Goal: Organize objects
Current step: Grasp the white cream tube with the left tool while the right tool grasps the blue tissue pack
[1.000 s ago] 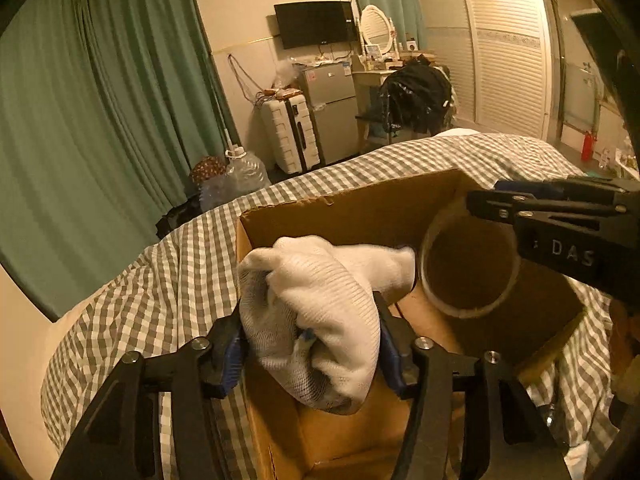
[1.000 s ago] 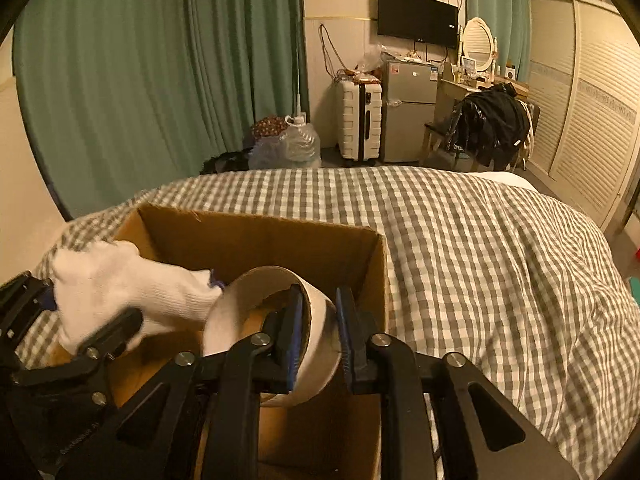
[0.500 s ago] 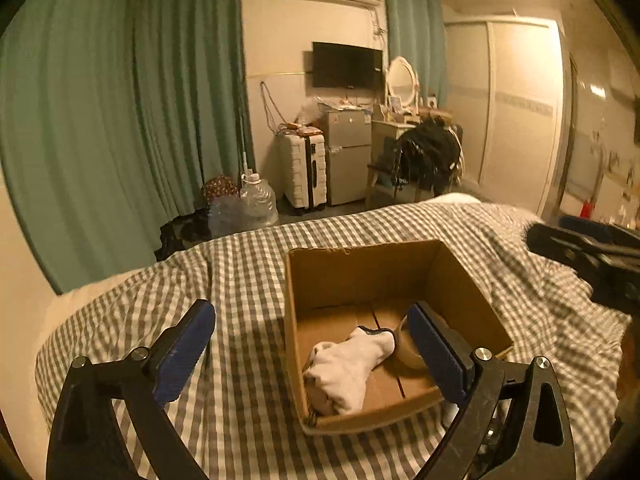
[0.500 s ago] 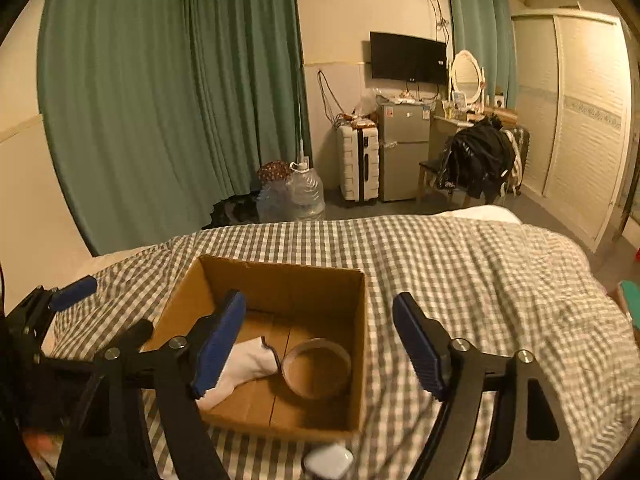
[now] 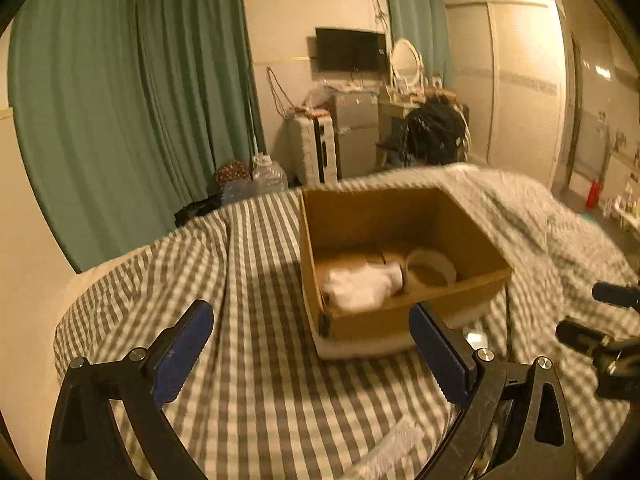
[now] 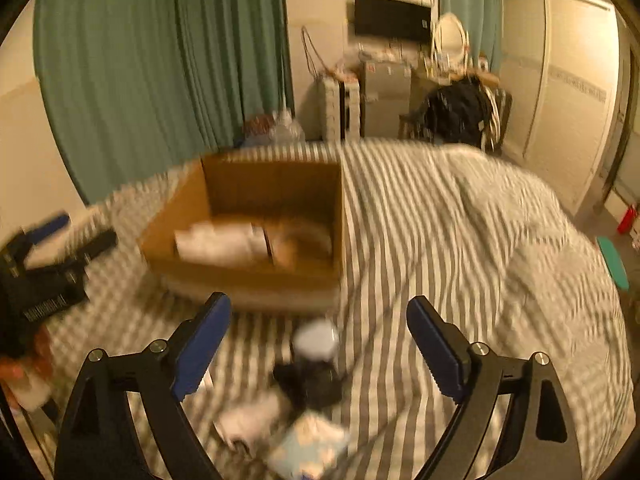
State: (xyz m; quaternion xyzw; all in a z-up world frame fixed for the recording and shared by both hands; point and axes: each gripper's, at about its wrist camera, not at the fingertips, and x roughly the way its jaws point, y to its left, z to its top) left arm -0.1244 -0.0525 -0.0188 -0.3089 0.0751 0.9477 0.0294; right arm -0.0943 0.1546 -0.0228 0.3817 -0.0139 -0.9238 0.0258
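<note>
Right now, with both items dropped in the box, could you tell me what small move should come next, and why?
Probably lower the right gripper, jaws opening with nothing between them, toward the small items lying loose on the checked bedspread just below it. The cardboard box already holds the white cloth and tape roll.

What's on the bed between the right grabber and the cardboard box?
In the right wrist view, a small white object and a dark bundle lie on the checked blanket between the right gripper and the box. Blur hides what they are.
</note>
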